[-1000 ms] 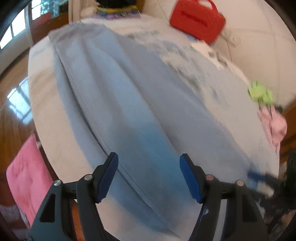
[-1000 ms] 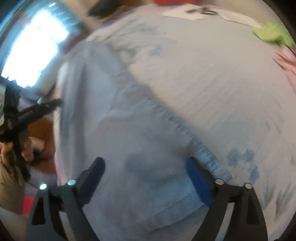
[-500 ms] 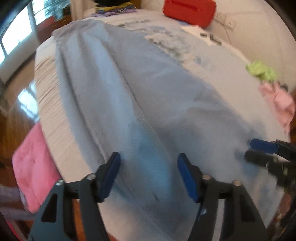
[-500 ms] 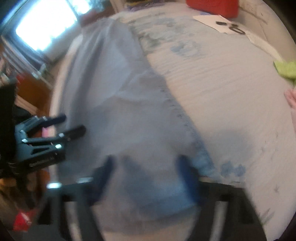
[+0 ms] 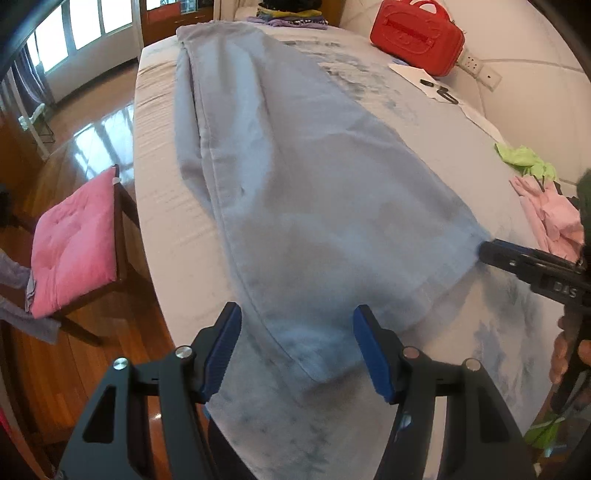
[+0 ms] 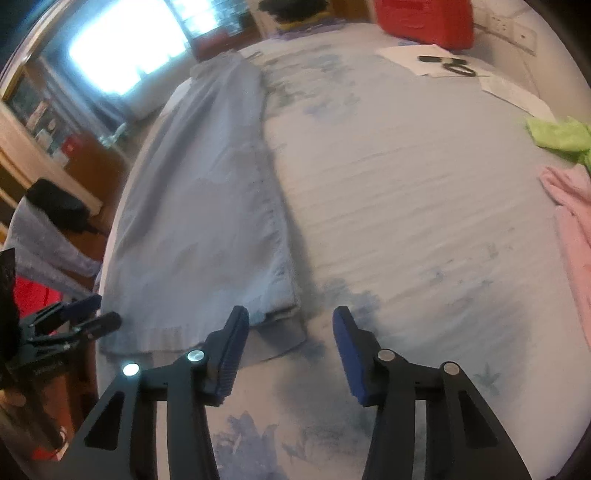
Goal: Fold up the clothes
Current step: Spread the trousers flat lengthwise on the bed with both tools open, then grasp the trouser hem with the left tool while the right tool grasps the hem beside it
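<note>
Trousers [image 5: 295, 177] hem lies below both spread hand-held grippers; right [image 6: 288, 347] closing, nothing pinched.

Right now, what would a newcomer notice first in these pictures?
The long pale-blue garment laid flat along the bed catches the eye first, its near hem between the two open hand-held grippers. Next comes the red case at the far end, then the pink cushion on a chair beside the bed.

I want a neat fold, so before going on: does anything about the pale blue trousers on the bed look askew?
Mostly fine: the pale blue trousers lie flat and lengthwise on the bed. One oddity: at the near hem the under layer pokes out past the top one, so the leg ends are not lined up.
</note>
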